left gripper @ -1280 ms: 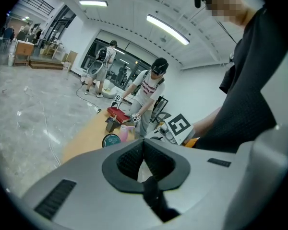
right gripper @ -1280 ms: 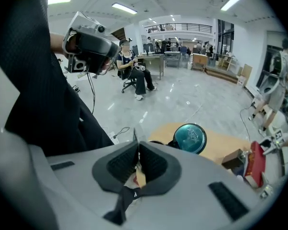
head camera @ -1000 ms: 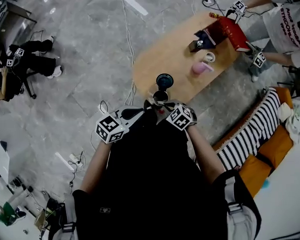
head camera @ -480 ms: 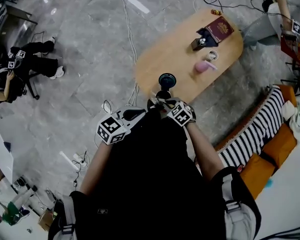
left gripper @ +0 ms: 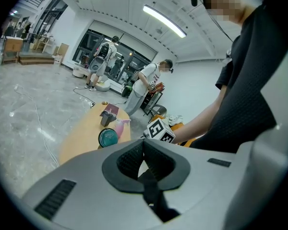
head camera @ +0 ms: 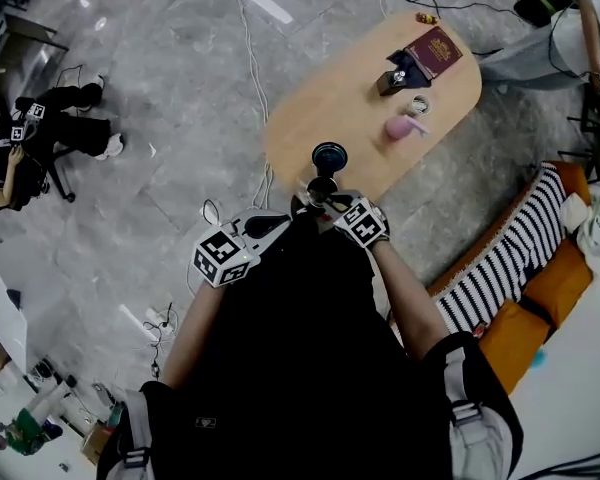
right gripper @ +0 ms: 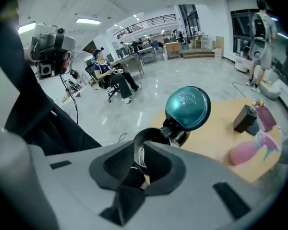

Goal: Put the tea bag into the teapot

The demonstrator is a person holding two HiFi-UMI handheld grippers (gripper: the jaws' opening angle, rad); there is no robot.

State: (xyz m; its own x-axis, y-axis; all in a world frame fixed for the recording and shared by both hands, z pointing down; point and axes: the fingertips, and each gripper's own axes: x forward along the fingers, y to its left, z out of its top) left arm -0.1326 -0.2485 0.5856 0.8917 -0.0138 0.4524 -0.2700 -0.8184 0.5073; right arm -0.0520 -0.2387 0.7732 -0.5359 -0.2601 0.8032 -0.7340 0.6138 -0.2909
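The right gripper (right gripper: pixel 143 163) pinches the small pale tea bag (right gripper: pixel 146 178) tight, right above the open teapot (right gripper: pixel 150 134) with its blue-green lid (right gripper: pixel 187 108) tipped up, on the wooden table (right gripper: pixel 221 128), while the left gripper (left gripper: pixel 144 164) is closed and empty.

Open-plan lab office, polished grey floor (head camera: pixel 160 98) strewn with cables (head camera: pixel 250 48), desks (right gripper: pixel 132 61), ceiling strip lights (left gripper: pixel 164 20).
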